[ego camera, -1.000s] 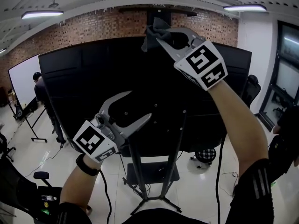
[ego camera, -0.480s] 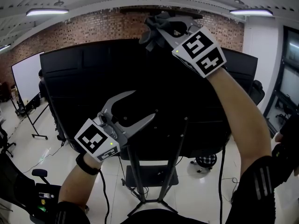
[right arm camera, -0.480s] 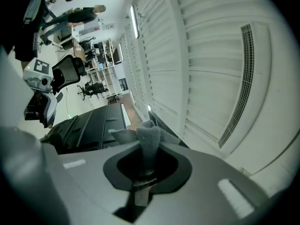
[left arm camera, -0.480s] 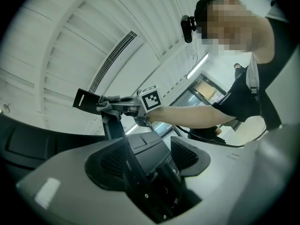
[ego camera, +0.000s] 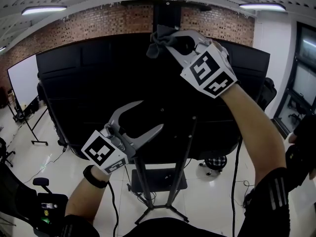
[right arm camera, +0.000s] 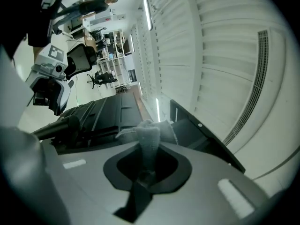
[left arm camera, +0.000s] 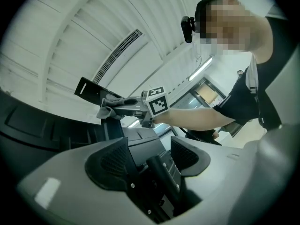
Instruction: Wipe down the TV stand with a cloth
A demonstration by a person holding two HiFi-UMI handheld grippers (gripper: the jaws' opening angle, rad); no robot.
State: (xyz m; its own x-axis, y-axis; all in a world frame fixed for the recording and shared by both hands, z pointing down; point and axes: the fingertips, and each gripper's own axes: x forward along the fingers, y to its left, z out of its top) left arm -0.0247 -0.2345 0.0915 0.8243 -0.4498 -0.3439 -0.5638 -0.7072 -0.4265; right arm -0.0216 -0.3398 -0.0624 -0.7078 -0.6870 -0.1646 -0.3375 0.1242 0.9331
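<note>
The right tool (ego camera: 164, 39) is clamped on a bunched grey cloth (ego camera: 156, 38), held high against the top edge of the TV's black back (ego camera: 84, 78), apparently to wipe there. The left tool (ego camera: 149, 115) gapes wide and grips nothing. 1 TV stand (ego camera: 139, 179) upright shows between its jaws, probably for steadying.

Crumpled grey cloth (ego camera: 157, 39) high beside TV stand (ego camera: 159, 179)

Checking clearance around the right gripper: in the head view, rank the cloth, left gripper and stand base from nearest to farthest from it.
1. cloth: pinched in the fingers of the right gripper, up top.
2. left gripper: lower left, open.
3. stand base: on the floor, far below.
</note>
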